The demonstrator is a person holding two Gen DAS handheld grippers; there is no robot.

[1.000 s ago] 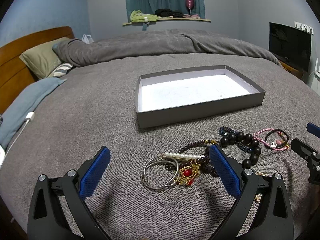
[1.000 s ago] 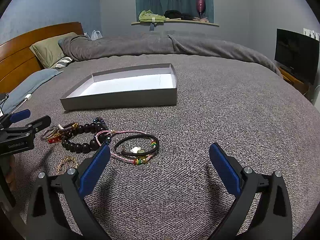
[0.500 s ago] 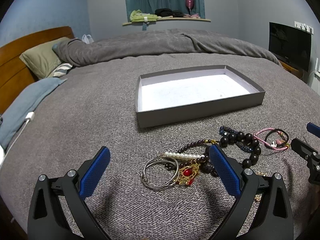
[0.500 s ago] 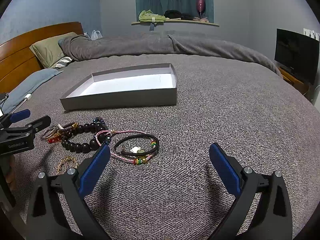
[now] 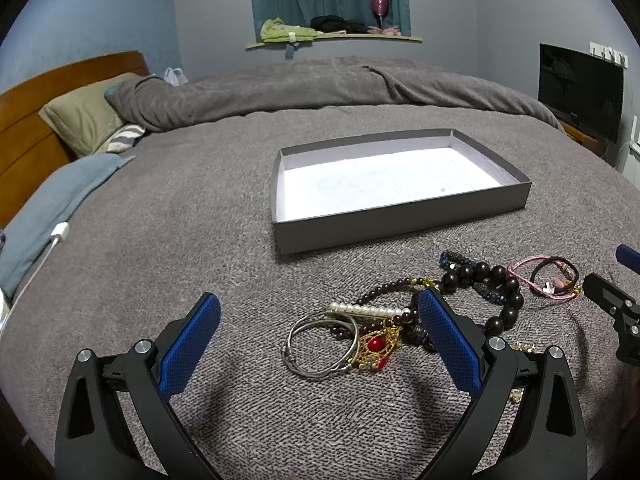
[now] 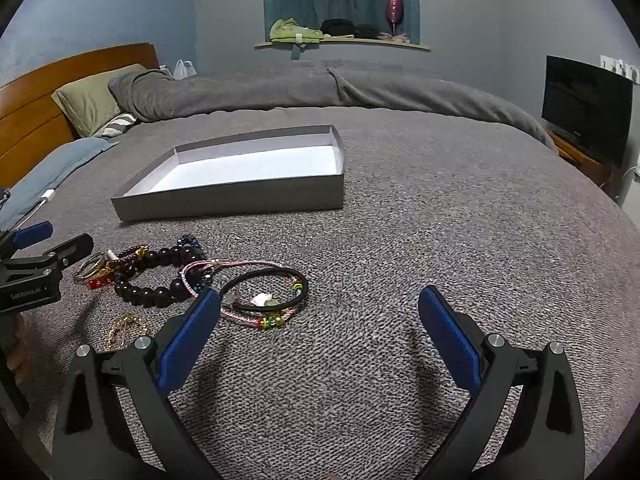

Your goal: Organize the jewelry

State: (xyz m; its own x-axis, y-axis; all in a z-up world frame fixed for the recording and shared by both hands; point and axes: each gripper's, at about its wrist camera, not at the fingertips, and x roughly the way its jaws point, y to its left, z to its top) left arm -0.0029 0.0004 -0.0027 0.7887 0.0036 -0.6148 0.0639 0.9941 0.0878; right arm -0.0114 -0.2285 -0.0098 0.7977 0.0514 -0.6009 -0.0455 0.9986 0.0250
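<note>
Grey tray one; silver bangles two; tongs unmentioned.

Grey box, white inside, grey bedspread, blue-padded tools

- Left wrist view: low over the bed, facing the window wall.
- Right wrist view: same heading, further right (both share tray and jewelry pile).
</note>
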